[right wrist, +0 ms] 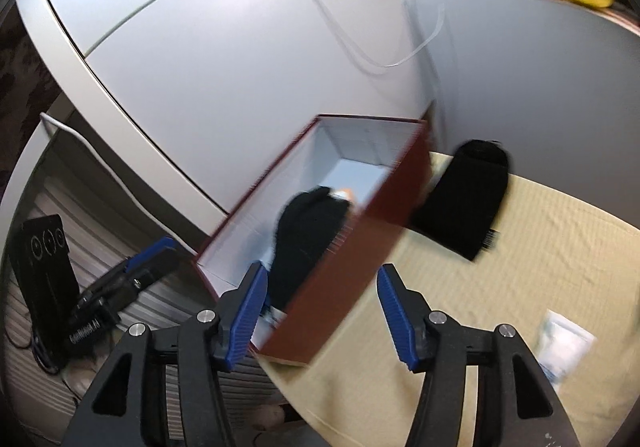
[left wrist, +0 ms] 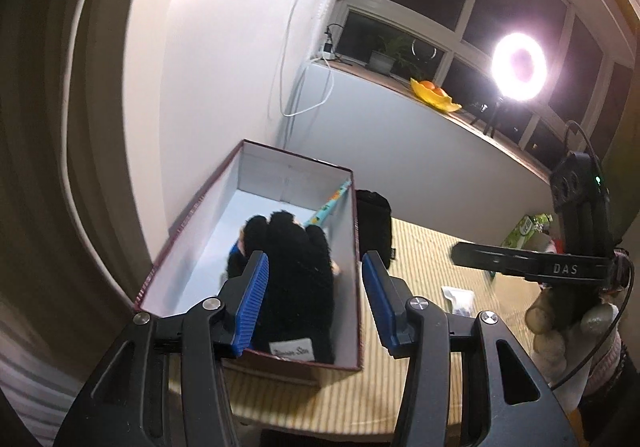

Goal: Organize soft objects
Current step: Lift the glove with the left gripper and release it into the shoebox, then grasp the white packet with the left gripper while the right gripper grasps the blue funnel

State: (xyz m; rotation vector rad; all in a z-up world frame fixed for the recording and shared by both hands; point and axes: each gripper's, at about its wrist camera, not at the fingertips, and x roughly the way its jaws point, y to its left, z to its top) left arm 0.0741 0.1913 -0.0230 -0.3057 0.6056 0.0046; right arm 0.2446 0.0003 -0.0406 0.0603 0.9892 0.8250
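While its ribbed blue pads stand wide apart with nothing between them, the left tool [left wrist: 314, 303] hangs over the near end of a long rectangular cardboard box [left wrist: 192, 223], maroon outside and pale white inside. A fuzzy black glove [left wrist: 296, 283] lies inside the box at that near end, its stubby fingers pointing toward the far wall and a small white label showing at its cuff. Beyond the glove a turquoise patterned piece of fabric [left wrist: 330, 207] leans along the box's right inner wall. Just beside the box on its right, a flat black knit piece [left wrist: 374, 223] rests on the desk [left wrist: 424, 267], which is covered with a ribbed, straw-coloured mat.

The right tool [right wrist: 324, 315] is equally spread and empty, black-framed with the same grooved blue pads, and sits above the box's near corner [right wrist: 344, 279]. From this view the glove [right wrist: 308, 243] is a dark, soft mound within the box, and the black knit piece [right wrist: 464, 199] lies flat on the mat, touching or nearly touching the box's outer side. A small clear plastic packet [right wrist: 564, 343] lies on the desk to the right, well apart. On the windowsill sits a yellow bowl [left wrist: 434, 95] with orange fruit, near a glowing ring light [left wrist: 519, 67].
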